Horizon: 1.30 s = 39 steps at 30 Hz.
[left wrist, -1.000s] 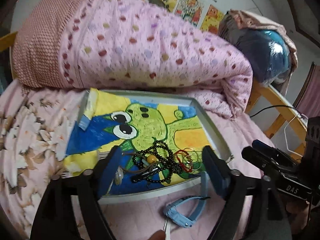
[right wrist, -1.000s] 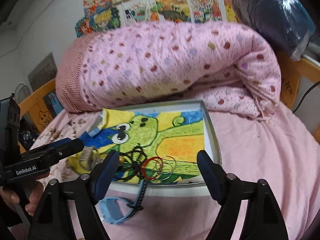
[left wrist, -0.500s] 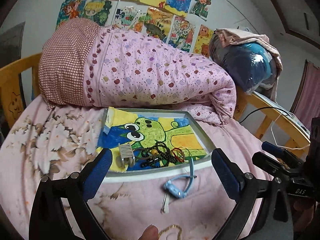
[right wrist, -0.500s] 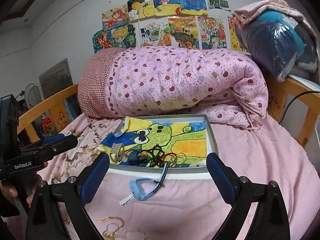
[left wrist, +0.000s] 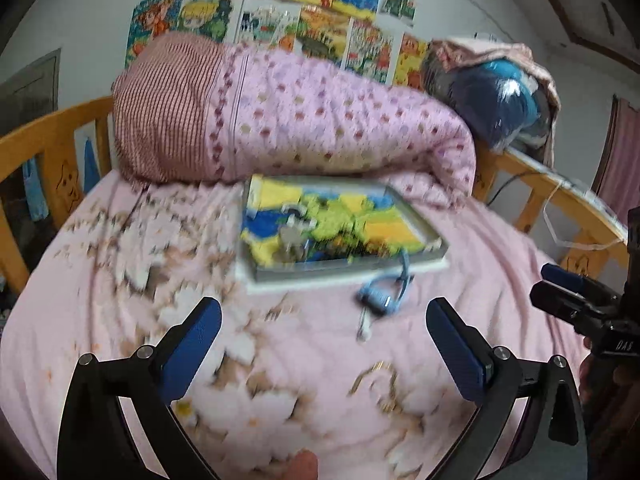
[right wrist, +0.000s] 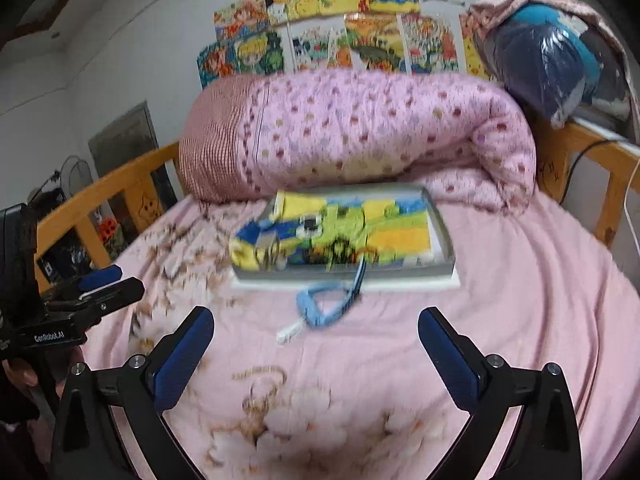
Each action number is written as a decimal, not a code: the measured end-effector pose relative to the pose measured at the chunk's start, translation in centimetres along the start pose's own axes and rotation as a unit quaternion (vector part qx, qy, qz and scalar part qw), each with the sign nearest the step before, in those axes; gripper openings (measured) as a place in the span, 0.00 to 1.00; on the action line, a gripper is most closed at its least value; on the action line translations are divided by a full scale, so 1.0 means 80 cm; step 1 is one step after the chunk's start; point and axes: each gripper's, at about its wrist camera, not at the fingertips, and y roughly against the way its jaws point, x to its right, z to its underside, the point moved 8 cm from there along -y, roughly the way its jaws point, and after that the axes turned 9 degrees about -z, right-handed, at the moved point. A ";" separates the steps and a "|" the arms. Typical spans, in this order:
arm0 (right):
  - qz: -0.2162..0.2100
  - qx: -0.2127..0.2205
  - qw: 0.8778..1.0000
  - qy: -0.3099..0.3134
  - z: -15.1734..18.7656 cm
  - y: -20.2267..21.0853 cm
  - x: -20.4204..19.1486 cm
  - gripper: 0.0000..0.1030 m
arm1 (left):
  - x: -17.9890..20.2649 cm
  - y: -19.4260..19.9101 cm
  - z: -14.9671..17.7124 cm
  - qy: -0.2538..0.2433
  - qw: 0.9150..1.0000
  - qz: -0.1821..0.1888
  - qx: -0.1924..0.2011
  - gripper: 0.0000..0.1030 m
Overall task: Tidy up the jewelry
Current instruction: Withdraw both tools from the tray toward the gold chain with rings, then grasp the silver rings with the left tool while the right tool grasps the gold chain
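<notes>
A grey tray point(left wrist: 434, 246) point(right wrist: 444, 240) with a frog drawing lies on the pink bed, holding a blurred pile of beads, bangles and a hair clip point(left wrist: 294, 240). A blue watch point(left wrist: 382, 294) point(right wrist: 324, 308) hangs over its front edge onto the sheet. A gold chain point(left wrist: 376, 380) point(right wrist: 260, 384) lies nearer to me. My left gripper point(left wrist: 324, 348) and right gripper point(right wrist: 316, 356) are both open and empty, well short of the tray, above the sheet.
A rolled pink polka-dot quilt point(left wrist: 320, 120) lies behind the tray. Wooden bed rails point(left wrist: 52, 132) point(right wrist: 600, 152) run along both sides. A blue bundle in plastic point(right wrist: 552, 56) sits at the back right. Each gripper shows in the other's view, the right gripper point(left wrist: 580, 304) and the left gripper point(right wrist: 80, 292).
Both grippers have pulled back from the tray toward me and stayed open. The tray now looks smaller and farther, and the gold chain has come into view.
</notes>
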 end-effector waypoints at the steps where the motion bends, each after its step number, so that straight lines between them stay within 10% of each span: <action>1: -0.001 -0.008 1.000 -0.001 0.009 -0.003 -0.001 1.00 | -0.003 -0.003 0.009 -0.001 1.000 -0.002 -0.009 0.97; 17: -0.033 -0.155 0.987 0.032 0.139 -0.073 -0.037 1.00 | -0.038 -0.036 0.123 0.002 0.992 -0.028 -0.121 0.97; 31: -0.034 -0.144 0.989 -0.030 0.111 -0.081 0.018 1.00 | 0.000 -0.036 0.133 -0.036 0.993 0.017 -0.114 0.97; 39: -0.082 -0.156 0.984 -0.027 0.087 -0.113 0.034 0.68 | 0.037 -0.041 0.125 -0.046 0.990 0.069 -0.110 0.96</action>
